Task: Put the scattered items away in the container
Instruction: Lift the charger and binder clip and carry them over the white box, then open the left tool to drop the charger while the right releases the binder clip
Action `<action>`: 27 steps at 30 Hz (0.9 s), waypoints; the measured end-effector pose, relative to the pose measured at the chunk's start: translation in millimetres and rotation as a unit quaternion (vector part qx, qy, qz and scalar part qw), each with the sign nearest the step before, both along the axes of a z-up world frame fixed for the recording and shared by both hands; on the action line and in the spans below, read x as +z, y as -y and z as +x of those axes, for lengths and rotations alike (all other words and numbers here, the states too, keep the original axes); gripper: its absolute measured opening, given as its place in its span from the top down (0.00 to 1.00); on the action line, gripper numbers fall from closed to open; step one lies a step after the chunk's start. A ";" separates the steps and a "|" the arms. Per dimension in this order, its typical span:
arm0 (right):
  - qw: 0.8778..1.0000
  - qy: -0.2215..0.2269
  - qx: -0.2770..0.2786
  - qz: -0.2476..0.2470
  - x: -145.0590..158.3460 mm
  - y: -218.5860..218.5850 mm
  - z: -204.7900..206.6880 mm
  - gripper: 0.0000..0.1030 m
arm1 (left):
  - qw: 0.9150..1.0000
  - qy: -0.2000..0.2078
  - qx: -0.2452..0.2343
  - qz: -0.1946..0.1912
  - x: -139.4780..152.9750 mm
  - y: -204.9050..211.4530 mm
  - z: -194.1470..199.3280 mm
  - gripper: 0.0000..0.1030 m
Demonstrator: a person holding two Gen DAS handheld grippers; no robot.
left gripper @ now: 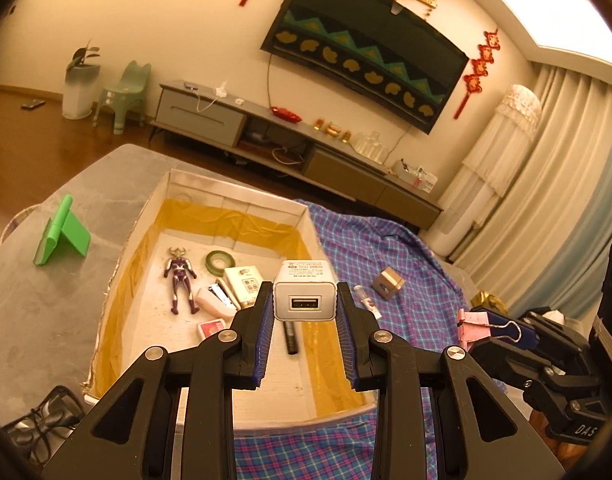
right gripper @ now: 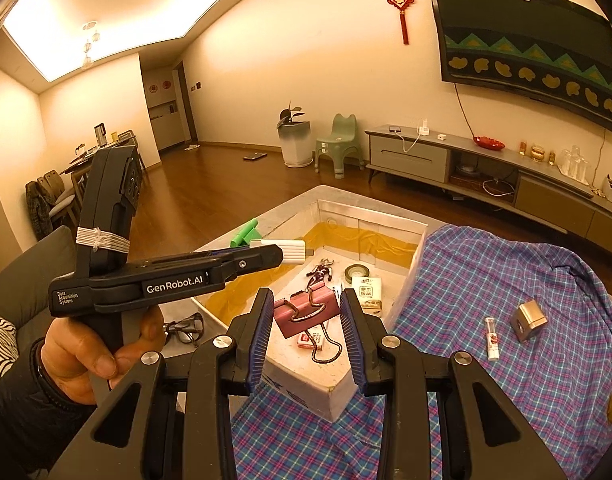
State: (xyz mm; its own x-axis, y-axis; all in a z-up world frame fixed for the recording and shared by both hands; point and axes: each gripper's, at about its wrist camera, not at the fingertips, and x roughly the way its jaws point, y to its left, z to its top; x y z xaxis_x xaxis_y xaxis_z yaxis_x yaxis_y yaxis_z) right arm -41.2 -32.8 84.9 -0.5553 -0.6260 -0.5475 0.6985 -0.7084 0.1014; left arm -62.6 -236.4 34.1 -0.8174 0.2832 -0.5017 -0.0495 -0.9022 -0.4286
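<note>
**A:** Which step are you in?

**B:** The carry. Your left gripper is clamped on the white USB charger, pads pressing its two sides, port facing the camera. It hangs over the near part of the container, the white box lined with yellow tape. Your right gripper is clamped on the pink binder clip, one wire handle dangling below the jaws, above the box's near corner.

**A:** What already lies inside?

**B:** A purple figure, a green tape roll, a white packet, a stapler, a small red box and a black marker rest on the floor of the box.

**A:** What is still out?

**B:** On the plaid cloth, to the right of the box, a metal cube and a small white tube lie near each other. A green stand and a pair of glasses sit on the desk to the left of the box; whether those count as items to tidy you cannot tell.

**A:** What does the next move call for?

**B:** Probably lowering each load over a bare patch of the box floor, then parting the jaws. Keep the charger clear of the marker directly beneath it. The clip is near the rim, so bring it further inward before release.
</note>
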 end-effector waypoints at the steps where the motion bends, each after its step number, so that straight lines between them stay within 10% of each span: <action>1: 1.000 0.001 0.001 0.001 -0.6 0.8 -1.8 0.65 | 1.000 0.001 0.002 -0.001 -1.6 1.2 -0.9 0.70; 27: 0.994 0.099 -0.004 0.052 -53.8 40.2 -74.8 0.65 | 0.998 0.062 0.020 -0.016 -43.3 26.0 -24.6 0.70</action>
